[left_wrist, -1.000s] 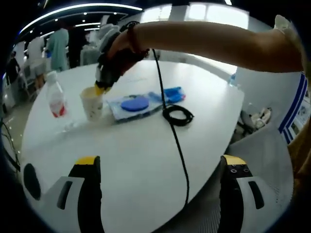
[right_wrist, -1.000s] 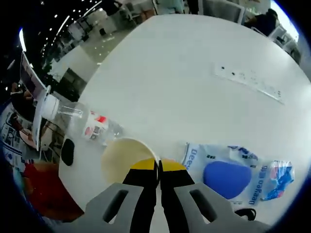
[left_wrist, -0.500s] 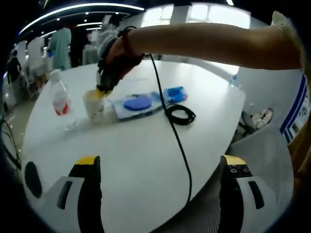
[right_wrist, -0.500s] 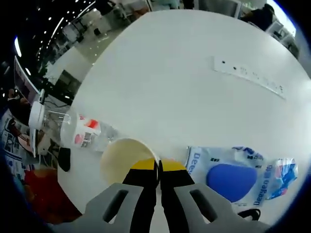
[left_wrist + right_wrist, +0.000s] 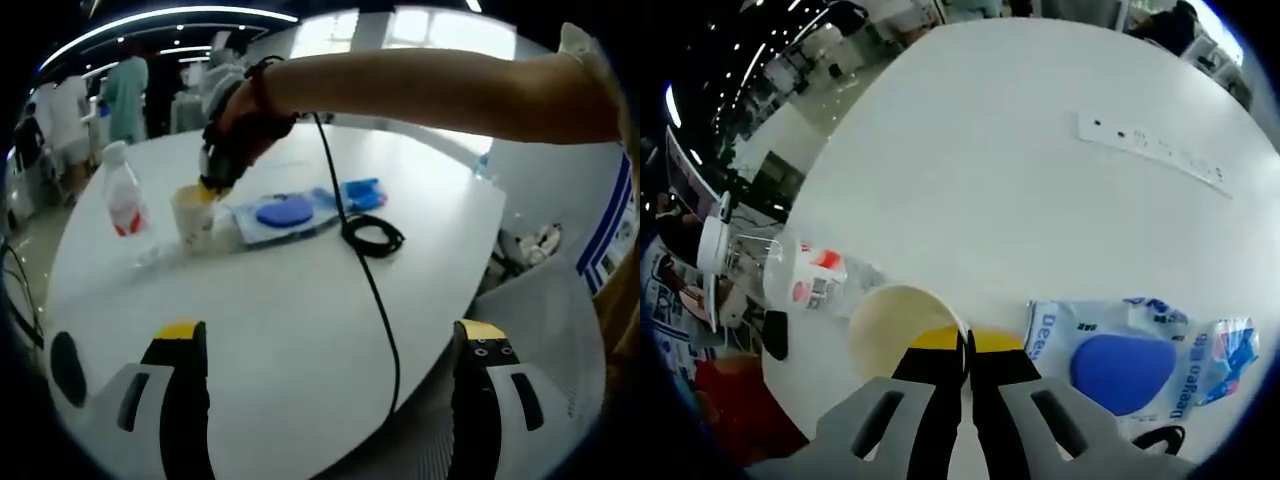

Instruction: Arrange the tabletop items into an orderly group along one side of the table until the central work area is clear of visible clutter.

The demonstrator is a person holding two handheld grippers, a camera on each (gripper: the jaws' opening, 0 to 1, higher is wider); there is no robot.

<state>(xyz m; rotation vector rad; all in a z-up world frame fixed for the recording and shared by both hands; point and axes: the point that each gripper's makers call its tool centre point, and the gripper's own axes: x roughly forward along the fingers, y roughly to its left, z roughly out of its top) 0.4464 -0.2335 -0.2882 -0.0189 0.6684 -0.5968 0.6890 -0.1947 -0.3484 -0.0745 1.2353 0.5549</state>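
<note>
A cream paper cup [image 5: 193, 213] stands on the white table [image 5: 290, 300], and my right gripper [image 5: 207, 186] pinches its rim from above. In the right gripper view the jaws [image 5: 967, 345] are shut on the rim of the paper cup [image 5: 895, 324]. A clear water bottle [image 5: 122, 200] with a red label stands upright left of the cup; the bottle [image 5: 790, 270] also shows beside the cup. A clear bag with a blue disc [image 5: 283, 213] lies right of the cup, the same bag [image 5: 1130, 355] near my jaws. My left gripper [image 5: 330, 350] hangs open over the table's near edge.
A coiled black cable [image 5: 370, 237] lies by the bag, its lead running toward me. A white power strip [image 5: 1152, 160] sits farther across the table. A dark flat object [image 5: 62, 370] rests at the near left edge. People stand in the background [image 5: 120, 90].
The cup and the right gripper have barely shifted; in the right gripper view the bottle has slid slightly with the camera's movement. My left gripper stays still.
</note>
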